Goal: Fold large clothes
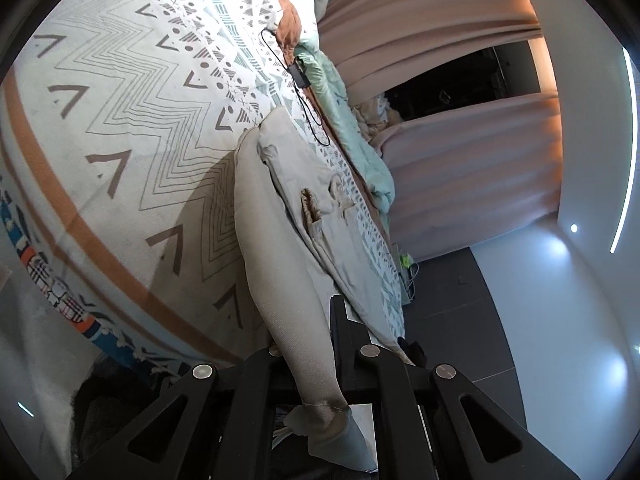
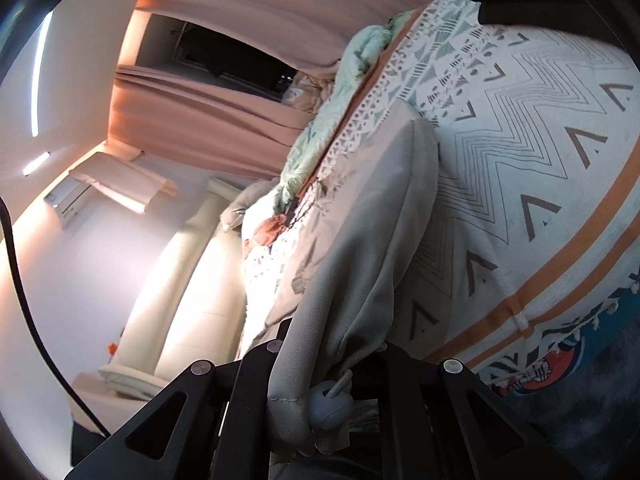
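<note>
1. Both tongs are clamped on the same beige garment: the left tongs pinch one hemmed end of it, and the right tongs pinch another end, where a grey cord stopper hangs just below the grip.
2. The garment runs forward from each pair of tongs and drapes down onto the bed; its far part lies on the cover, with a toothed zip opening showing ahead of the left tongs.
3. Judged from this, the step in hand is the lift of two held ends to begin a fold.
4. The next move likely calls for carrying both ends forward together, level with each other, and laying them over the far part without letting the cloth twist.
5. The bed carries a zigzag-patterned cover; a thin black cable lies on it beyond the garment.
6. Past the bed hang pink curtains; a pale green quilt is bunched along the far edge.
</note>
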A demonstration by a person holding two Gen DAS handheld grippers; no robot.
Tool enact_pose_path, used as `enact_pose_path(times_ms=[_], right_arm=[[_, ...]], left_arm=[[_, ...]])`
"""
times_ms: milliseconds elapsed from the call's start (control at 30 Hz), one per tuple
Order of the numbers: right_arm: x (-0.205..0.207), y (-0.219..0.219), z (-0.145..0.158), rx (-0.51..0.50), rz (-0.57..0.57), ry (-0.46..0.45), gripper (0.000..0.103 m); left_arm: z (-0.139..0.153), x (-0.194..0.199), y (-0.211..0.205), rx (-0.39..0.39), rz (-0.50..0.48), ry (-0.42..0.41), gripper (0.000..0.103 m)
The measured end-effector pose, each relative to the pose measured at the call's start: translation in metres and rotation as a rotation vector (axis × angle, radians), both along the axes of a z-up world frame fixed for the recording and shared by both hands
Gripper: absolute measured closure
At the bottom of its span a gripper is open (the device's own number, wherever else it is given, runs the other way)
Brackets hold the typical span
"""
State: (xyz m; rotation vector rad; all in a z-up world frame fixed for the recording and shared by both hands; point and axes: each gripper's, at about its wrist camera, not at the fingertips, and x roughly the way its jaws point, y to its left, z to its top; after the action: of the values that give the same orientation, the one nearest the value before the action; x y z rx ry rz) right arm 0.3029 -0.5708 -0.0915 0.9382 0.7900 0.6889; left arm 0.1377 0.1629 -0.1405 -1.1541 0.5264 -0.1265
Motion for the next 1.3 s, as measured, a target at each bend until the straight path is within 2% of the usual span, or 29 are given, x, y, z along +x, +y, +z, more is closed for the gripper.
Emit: enact_pose_path(times_ms=[500,800,1100,1233,1300], right_arm=[[-0.054,-0.014,0.058,0.024,0.012,-0.109,0.093],[-0.081,-0.016,0.079,0.001,0.048,-0.151,0.093],[-0.081,-0.012,0.082,-0.008,0.071,-0.167,0.093],[-0.074,-0.011,0.088,-0.005,0.046,-0.184,0.093],[-0.068,-0.008,0.092,-0.006,0.040,-0.192,0.093]], left_arm=[[0.056,-0.075,-0.008,0.014,0.004,-0.128,0.097],[0.065,-0.110,-0.008,0.013,0.008,-0.162,0.097],[0.073,-0.104,-0.004,0.032,-0.001,-0.159,0.097],[0.080,-0.090,0.000,0.041,-0.009,-0.185,0.097],[0.085,-0.080,0.003,0.014,-0.015,-0.210,0.097]])
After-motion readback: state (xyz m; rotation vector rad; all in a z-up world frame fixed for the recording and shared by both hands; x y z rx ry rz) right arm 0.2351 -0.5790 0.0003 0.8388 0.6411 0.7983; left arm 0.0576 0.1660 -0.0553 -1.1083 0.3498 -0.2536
